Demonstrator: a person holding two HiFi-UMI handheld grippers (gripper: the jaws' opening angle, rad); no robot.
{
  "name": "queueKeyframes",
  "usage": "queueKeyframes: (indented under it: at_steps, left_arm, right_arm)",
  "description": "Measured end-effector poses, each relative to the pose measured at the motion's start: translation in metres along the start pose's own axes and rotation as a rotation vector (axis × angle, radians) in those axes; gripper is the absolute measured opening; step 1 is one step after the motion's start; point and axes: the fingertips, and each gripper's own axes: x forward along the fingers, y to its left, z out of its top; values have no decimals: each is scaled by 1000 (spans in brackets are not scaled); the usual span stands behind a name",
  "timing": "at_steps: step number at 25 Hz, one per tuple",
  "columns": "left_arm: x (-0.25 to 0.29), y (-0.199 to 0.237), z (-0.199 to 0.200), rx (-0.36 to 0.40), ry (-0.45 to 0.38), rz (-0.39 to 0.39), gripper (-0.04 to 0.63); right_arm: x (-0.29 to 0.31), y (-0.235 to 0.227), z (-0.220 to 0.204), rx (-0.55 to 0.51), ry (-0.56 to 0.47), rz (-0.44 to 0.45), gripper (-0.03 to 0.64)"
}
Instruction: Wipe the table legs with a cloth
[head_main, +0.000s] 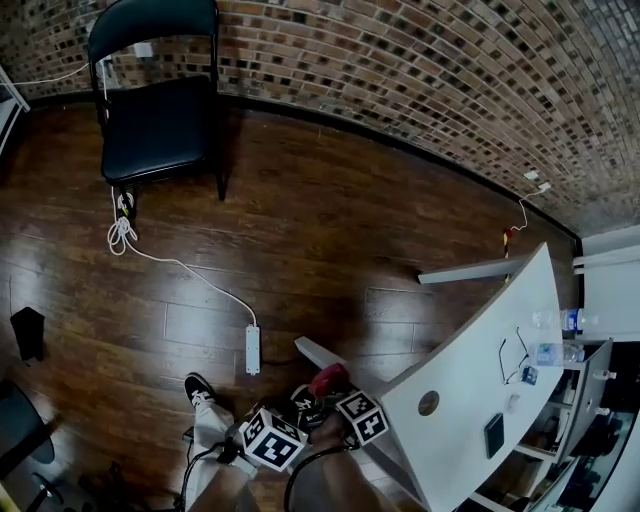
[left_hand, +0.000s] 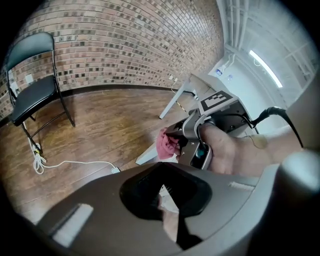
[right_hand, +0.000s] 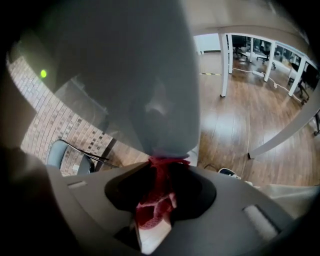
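A red cloth (head_main: 328, 379) is pinched in my right gripper (head_main: 338, 393), which is shut on it low beside the white table (head_main: 480, 340). The cloth (right_hand: 161, 195) presses against the slanted white table leg (right_hand: 160, 80), which fills most of the right gripper view. From the left gripper view, the right gripper (left_hand: 176, 141) holds the cloth (left_hand: 165, 144) against that leg (left_hand: 149, 155). My left gripper (head_main: 288, 418) sits just left of the right one with its fingertips (left_hand: 166, 196) together and nothing held.
A black folding chair (head_main: 155, 110) stands against the brick wall at the back left. A white power strip (head_main: 252, 349) and its cable lie on the wood floor. The person's shoe (head_main: 198, 388) is near it. Bottles (head_main: 560, 352) and a phone (head_main: 494, 435) are on the table.
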Motion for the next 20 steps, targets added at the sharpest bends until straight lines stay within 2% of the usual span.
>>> queueKeyframes:
  at_steps: [4, 11, 20]
  left_arm:
    - [-18, -9, 2, 16, -7, -1, 2]
    - [-46, -22, -10, 41, 24, 16, 2]
    - [-78, -40, -8, 81, 49, 33, 2]
  right_arm:
    - [-19, 6, 2, -10, -27, 10, 121]
    - [-51, 11, 14, -111, -90, 34, 110]
    - [-85, 20, 25, -110, -111, 69, 103]
